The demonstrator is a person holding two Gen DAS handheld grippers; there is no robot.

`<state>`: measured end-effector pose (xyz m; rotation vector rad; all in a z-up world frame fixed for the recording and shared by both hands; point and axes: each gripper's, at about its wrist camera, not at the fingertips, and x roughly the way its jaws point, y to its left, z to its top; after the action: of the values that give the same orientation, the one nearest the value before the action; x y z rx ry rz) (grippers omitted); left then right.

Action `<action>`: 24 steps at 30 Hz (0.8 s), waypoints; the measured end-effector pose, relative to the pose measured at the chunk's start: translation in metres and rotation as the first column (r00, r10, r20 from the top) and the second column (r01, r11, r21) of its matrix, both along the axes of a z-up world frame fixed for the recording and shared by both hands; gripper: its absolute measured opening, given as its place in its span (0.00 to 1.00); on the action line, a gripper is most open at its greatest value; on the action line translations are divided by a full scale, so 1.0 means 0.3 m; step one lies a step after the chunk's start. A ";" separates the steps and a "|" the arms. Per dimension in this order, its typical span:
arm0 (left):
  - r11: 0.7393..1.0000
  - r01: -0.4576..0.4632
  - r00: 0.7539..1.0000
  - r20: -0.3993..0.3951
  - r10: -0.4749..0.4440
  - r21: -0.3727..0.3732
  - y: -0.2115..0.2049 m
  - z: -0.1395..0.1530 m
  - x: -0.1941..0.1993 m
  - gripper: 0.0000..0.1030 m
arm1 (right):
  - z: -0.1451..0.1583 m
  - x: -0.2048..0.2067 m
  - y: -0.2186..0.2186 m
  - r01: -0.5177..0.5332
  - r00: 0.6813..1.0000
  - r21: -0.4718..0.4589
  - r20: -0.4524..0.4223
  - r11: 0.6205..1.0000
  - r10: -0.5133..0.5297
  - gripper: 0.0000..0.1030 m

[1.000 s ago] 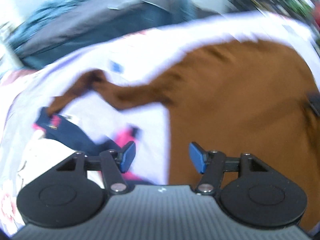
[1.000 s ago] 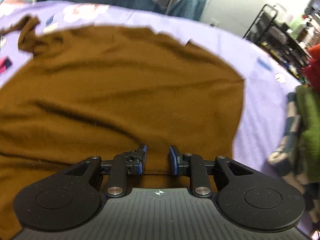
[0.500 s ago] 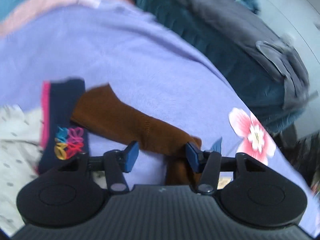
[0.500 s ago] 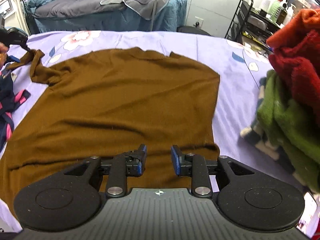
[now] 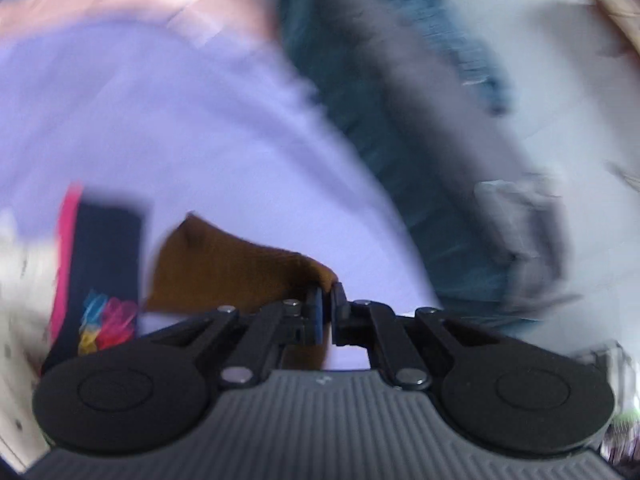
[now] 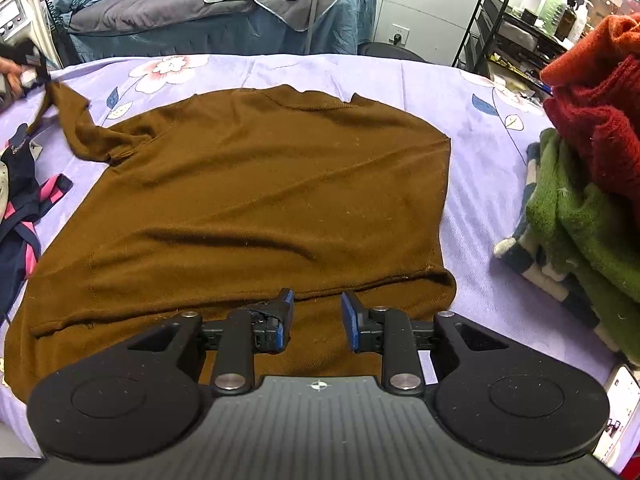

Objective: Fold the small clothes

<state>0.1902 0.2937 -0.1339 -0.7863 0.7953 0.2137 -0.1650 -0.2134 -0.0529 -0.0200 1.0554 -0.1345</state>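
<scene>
Sweater: brown sweater (image 6: 256, 200) lay flat on the lilac bedsheet (image 6: 480, 128).
Left gripper (image 5: 327, 300): pinched the sleeve cuff (image 5: 320, 276).
Right gripper (image 6: 316, 316): jaws spread, empty.
Risk: thin pinch could slip, dropping the sleeve.

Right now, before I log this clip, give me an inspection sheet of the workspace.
Surface: lilac floral bedsheet, mostly covered.
Job's things: brown sweater spread flat; its sleeve stretched out to the far left.
Clutter: navy-and-pink garment on the left; green knit and red knit piled on the right.
Grippers: left gripper has just closed, pinching the sleeve end; right gripper open above the hem, holding nothing.
Cables: coiled cord far left.
Surroundings: bed with grey-blue covers; black shelf of bottles.
</scene>
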 end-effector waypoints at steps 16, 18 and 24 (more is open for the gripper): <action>0.185 0.963 0.241 -0.313 -0.919 0.198 -0.929 -0.130 -0.844 0.09 | -0.015 -0.041 -0.097 0.089 0.996 0.104 -0.004 0.991 -0.089 0.45; 0.201 0.964 0.248 -0.324 -0.913 0.172 -0.900 -0.153 -0.908 0.18 | -0.027 -0.025 -0.106 0.067 0.998 0.144 0.001 0.987 -0.068 0.45; 0.218 0.934 0.316 -0.366 -0.876 0.285 -0.827 -0.108 -0.932 0.40 | -0.101 0.130 -0.079 0.040 0.999 0.350 -0.012 0.936 -0.038 0.45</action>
<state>-0.0895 0.0458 -0.1663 0.2805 1.1668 -0.6514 -0.1261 -0.2370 -0.0831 0.3240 1.0732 0.0196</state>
